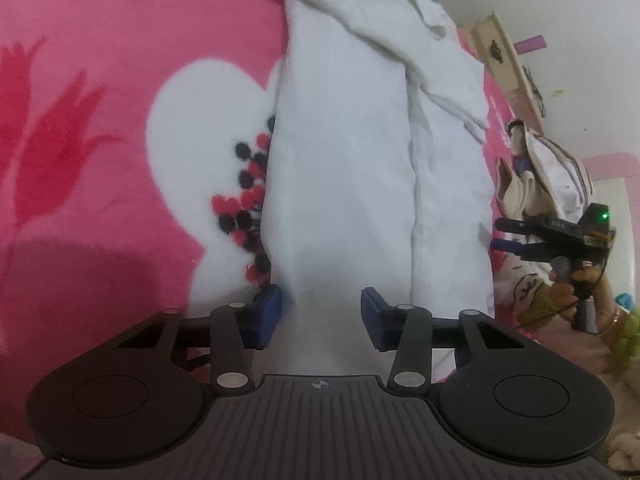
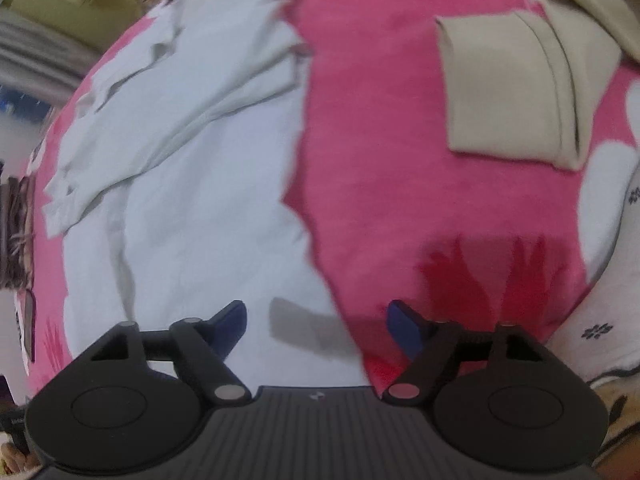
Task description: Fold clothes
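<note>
Fingers parted, straddling white garment edge.

The long white garment covers a strip of the bed's pink blanket; the blanket on its far side from the folded beige garment lies bare. A broad bare strip separates the two garments. A heap of clothes crowds one bed edge.

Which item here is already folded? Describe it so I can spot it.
Start from the pink blanket covering the bed. Right of the long white garment lies a beige garment: a compact folded rectangle, the only beige piece, apart from the white one.
</note>
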{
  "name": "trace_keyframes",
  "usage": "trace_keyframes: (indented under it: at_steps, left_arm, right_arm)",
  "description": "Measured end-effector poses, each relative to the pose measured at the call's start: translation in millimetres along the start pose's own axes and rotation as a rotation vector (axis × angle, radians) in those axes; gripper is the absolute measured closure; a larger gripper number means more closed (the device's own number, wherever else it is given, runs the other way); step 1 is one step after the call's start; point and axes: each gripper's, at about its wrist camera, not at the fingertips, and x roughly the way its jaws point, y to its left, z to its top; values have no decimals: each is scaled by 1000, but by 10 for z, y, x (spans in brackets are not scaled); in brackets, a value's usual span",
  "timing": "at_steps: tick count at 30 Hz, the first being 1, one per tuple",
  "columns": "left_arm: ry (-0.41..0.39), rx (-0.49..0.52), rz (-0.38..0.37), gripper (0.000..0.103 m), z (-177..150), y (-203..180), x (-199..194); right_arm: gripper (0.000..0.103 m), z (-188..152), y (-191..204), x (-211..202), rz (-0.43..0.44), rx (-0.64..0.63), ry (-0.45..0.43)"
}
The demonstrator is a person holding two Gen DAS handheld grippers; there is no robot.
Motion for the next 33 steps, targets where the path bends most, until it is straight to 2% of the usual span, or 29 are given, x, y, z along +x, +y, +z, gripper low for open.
trace_keyframes:
  at_steps: [3, 5, 9, 11, 16, 23, 31, 33]
  left_arm:
    - [34, -18, 25, 67, 28, 33, 104]
    - [1, -26, 28, 67, 42, 41, 53]
    - [-53, -72, 26, 65, 76, 132, -47]
    - [-46, -93, 46, 63, 86, 173, -10]
    - [-11, -75, 26, 60, 77, 156, 83]
    - [99, -40, 17, 61, -4, 92, 263]
    - [94, -92, -79, 62, 3, 167, 223]
    - [99, -91, -84, 62, 9, 161, 241]
  right_arm:
    - [29, -6, -68, 58, 1, 4, 9]
    - [29, -3, -69, 38, 8, 3, 0]
    - [29, 63, -75, -18, 27, 6, -34]
    - [29, 83, -114, -6, 27, 26, -36]
    - [28, 101, -202, 65, 67, 69, -18]
    - [28, -145, -320, 147, 154, 150, 102]
    - [29, -496, -195, 209, 222, 132, 274]
    - [34, -578, -142, 251, 239, 120, 321]
